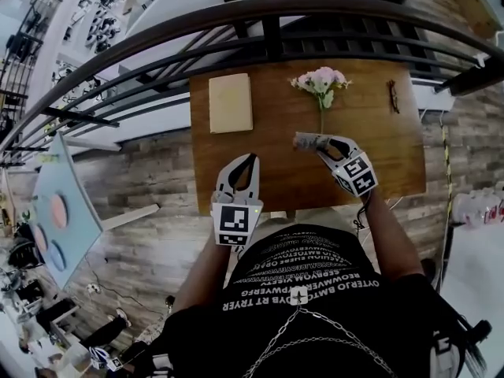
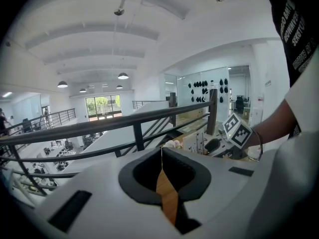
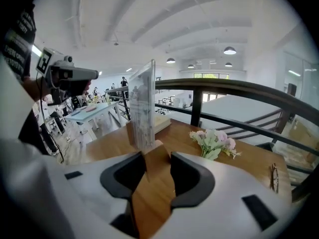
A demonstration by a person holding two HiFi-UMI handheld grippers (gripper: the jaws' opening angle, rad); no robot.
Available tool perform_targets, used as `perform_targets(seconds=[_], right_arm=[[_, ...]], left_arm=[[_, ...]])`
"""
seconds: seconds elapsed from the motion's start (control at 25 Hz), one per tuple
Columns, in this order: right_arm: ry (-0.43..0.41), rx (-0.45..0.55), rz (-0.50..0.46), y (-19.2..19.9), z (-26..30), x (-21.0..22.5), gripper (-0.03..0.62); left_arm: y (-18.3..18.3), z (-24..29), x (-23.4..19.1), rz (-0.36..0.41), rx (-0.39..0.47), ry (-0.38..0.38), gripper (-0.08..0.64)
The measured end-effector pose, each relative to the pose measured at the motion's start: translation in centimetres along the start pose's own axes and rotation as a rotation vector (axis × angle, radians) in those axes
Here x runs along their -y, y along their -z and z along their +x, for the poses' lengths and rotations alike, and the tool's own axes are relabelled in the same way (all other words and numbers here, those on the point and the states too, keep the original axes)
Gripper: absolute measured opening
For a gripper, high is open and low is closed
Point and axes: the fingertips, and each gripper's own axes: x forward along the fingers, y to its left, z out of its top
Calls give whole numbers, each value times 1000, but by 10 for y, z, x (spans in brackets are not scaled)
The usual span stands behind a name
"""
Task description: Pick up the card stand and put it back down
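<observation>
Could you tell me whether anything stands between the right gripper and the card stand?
Nothing visible does: the card stand is already between the right gripper's fingers. The flowers lie off to its right, and the book lies at the table's far left.

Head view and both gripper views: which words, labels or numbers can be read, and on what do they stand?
The black shirt: rows of white capital letters, upside down and too distorted to read.
The card stand: printed sheet, too blurred to read.
None can be quoted.
</observation>
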Motion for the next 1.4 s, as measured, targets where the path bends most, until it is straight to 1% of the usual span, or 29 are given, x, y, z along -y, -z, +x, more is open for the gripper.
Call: perform_targets(seconds=[0.2, 0.48, 0.68, 0.76, 0.84, 0.96, 1.08, 1.24, 1.32, 1.4], right_arm=[[-30, -38, -1, 22, 29, 1, 170], [-62, -100, -12, 61, 62, 12, 170], [-90, -131, -22, 80, 87, 14, 170], [-89, -144, -29, 87, 92, 20, 170], [-103, -169, -36, 89, 95, 16, 170], [-133, -195, -75, 97, 104, 6, 170], [-138, -212, -130, 105, 111, 10, 172], [-141, -234, -142, 109, 116, 13, 175], [-130, -257, -166, 112, 116, 12, 185], [-111, -271, -187, 115, 113, 12, 213]], left_arm=[[2, 11, -7, -13, -20, -14, 29], [6, 27, -6, -33, -41, -38, 29], [18, 28, -16, -60, -83, -81, 29], [19, 30, -16, -65, -91, -89, 29], [18, 27, -19, -67, -100, -98, 29], [19, 22, -22, -68, -117, -113, 29], [19, 27, -20, -65, -121, -119, 29], [19, 25, -19, -60, -117, -124, 29], [18, 22, -18, -59, -109, -123, 29], [15, 19, -15, -56, -94, -117, 29]])
